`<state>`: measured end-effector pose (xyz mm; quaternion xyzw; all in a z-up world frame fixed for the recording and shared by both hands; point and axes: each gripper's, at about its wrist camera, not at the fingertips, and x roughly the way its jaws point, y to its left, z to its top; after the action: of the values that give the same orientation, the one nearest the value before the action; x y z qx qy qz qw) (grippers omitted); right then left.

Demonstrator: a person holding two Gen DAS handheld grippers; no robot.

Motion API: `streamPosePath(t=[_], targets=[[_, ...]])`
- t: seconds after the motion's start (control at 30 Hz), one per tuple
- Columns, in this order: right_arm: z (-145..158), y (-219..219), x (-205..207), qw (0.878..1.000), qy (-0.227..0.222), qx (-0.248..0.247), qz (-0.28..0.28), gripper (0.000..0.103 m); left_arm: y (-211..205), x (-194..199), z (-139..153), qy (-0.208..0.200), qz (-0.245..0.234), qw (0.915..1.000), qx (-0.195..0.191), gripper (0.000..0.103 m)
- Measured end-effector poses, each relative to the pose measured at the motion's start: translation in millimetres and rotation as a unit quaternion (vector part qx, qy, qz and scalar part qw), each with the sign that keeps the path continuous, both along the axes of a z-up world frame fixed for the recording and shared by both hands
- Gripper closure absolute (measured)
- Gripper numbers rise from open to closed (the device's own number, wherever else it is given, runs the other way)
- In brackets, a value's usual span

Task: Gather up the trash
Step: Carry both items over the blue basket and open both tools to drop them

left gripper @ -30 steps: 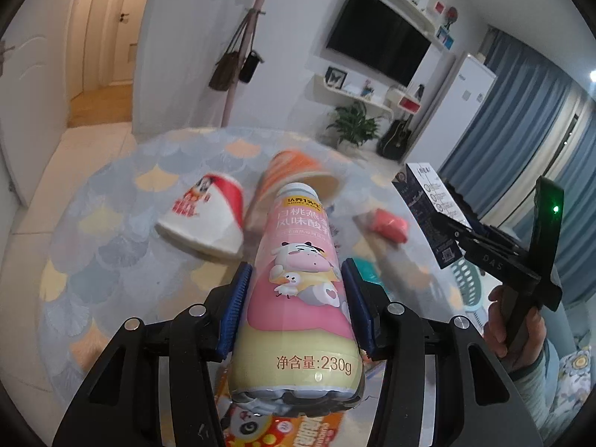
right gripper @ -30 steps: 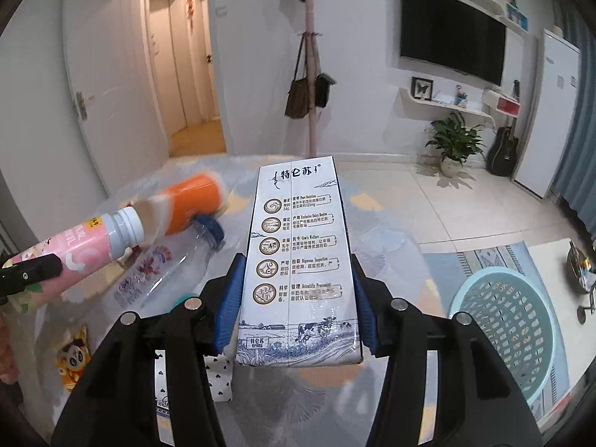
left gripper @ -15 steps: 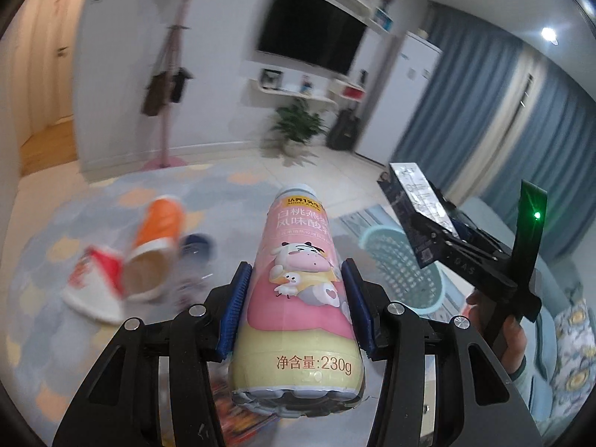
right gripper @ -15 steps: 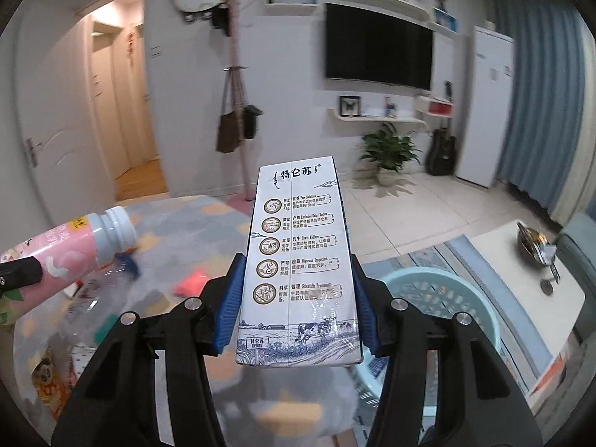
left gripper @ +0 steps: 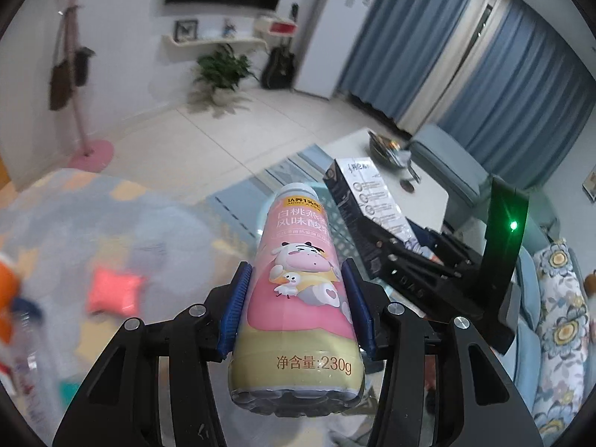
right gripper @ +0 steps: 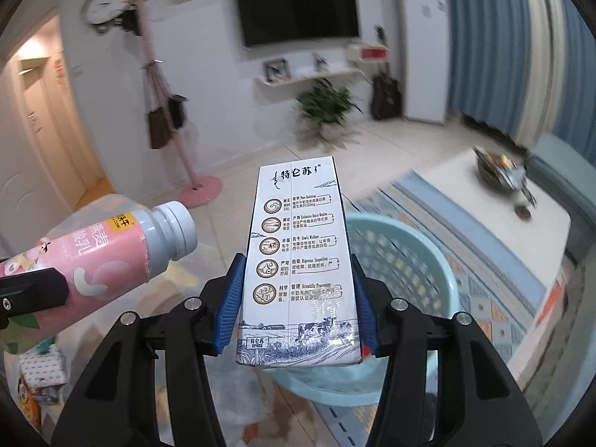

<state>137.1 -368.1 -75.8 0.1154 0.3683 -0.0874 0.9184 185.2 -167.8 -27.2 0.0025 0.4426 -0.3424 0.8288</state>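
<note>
- A pink yoghurt bottle with a cream-yellow base, a cartoon cow and duck on its label and a pale grey cap is seen at the centre of the left wrist view, cap pointing away from the camera.
- It is pinched at its body between the blue pads of the left gripper.
- A tall white milk carton, printed with round brown icons, Chinese lettering and a blue farm drawing along its foot, fills the centre of the right wrist view.
- It is clamped on its two side faces by the right gripper.
- A light blue perforated basket is seen behind and below the carton, right of centre.
- A blurred red wrapper and a clear bottle are seen at the lower left, on a pastel patterned surface.
</note>
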Motion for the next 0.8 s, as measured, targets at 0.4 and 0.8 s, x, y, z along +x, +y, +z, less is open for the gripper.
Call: streamPosePath(t=[0.4, 0.8], targets=[[-79.5, -62.0, 1.6, 0.99, 0.105, 0.059, -0.074, 0.052, -71.0, 34.0, -67.9, 0.073, -0.024, 0.9967, 0.026, 0.055], [-57.1, -61.9, -9.8, 0.992, 0.078, 0.055, -0.081, 0.046, -58.7, 11.6, -40.8, 0.015, -0.002, 0.9997, 0.019, 0.044]])
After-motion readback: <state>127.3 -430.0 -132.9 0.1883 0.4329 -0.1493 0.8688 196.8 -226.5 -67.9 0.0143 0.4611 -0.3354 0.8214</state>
